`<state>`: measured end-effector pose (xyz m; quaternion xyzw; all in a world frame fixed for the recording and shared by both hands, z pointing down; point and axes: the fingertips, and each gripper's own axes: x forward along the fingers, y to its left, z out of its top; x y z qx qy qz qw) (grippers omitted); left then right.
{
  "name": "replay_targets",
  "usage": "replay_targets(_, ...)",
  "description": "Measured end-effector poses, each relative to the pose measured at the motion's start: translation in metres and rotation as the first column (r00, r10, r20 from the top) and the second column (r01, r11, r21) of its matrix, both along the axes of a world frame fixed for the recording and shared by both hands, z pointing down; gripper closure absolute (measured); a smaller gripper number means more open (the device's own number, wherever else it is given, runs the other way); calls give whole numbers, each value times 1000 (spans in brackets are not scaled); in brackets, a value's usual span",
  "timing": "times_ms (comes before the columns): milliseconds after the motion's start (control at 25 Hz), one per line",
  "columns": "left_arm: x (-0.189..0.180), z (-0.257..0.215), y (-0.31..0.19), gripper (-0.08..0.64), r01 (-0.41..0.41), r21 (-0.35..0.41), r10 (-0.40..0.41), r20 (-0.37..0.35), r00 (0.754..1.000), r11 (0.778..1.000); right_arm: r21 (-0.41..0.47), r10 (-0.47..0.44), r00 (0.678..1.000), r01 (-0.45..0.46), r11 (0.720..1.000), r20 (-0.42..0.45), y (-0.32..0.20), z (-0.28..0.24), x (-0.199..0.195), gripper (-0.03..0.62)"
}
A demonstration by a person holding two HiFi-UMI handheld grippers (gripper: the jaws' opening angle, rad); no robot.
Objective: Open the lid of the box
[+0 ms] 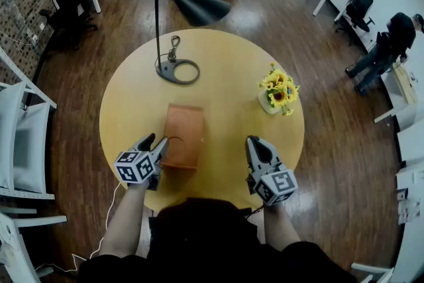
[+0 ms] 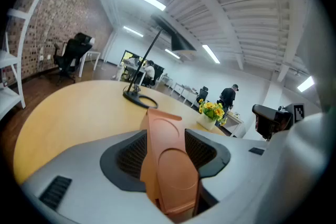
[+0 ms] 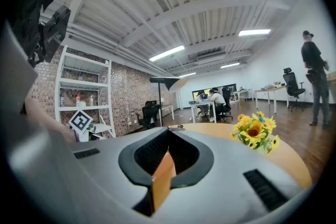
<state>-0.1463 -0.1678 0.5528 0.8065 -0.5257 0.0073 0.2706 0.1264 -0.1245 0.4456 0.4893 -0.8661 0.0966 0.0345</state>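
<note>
Fingers of the left gripper (image 1: 156, 141) stand wide apart, astride the near left corner of the orange box (image 1: 184, 132). It lies on the round table (image 1: 225, 56), long axis running near to far, lid seemingly down, contents hidden. Well to its right, the right gripper (image 1: 256, 142) has fingers together, empty; the left is nearer.

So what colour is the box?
The box is orange-brown; the head view shows it best.
</note>
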Motion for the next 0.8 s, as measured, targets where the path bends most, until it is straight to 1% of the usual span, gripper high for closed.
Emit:
replay_targets(80,9,25,-5,342,-33,-85,38,54,998,996,-22,-44,999,43,999,-23,-5,14,-15,588)
replay_targets(160,15,45,-8,342,-49,-152,61,77,995,987,-47,-95,994,93,995,-54,-11,28,-28,585)
replay_targets(200,15,51,-8,342,-52,-178,66,74,995,983,-59,-122,990,118,991,-72,-13,35,-34,558)
replay_targets(320,15,63,-7,337,-63,-227,78,57,995,972,-87,-197,971,186,979,-137,-23,54,-47,552)
replay_targets(400,14,64,-7,337,-65,-240,77,40,996,969,-123,-265,944,245,962,-195,-29,73,-57,552)
replay_targets(440,13,64,-6,337,-64,-248,73,31,997,967,-152,-309,923,279,948,-229,-30,85,-63,530)
replay_targets(480,13,65,-5,336,-60,-260,68,22,997,964,-185,-355,896,314,931,-266,-31,98,-69,477)
replay_targets(560,13,65,-2,337,-48,-282,52,6,999,958,-255,-447,825,376,891,-346,-29,127,-78,474)
replay_targets(640,14,65,0,337,-38,-291,40,1,999,956,-326,-534,732,427,844,-423,-26,158,-85,474)
replay_targets(720,15,64,0,337,-36,-292,41,10,999,956,-389,-603,637,462,797,-481,-24,186,-91,474)
replay_targets(800,16,63,-1,337,-42,-292,53,28,998,956,-427,-645,557,484,764,-523,-25,203,-97,474)
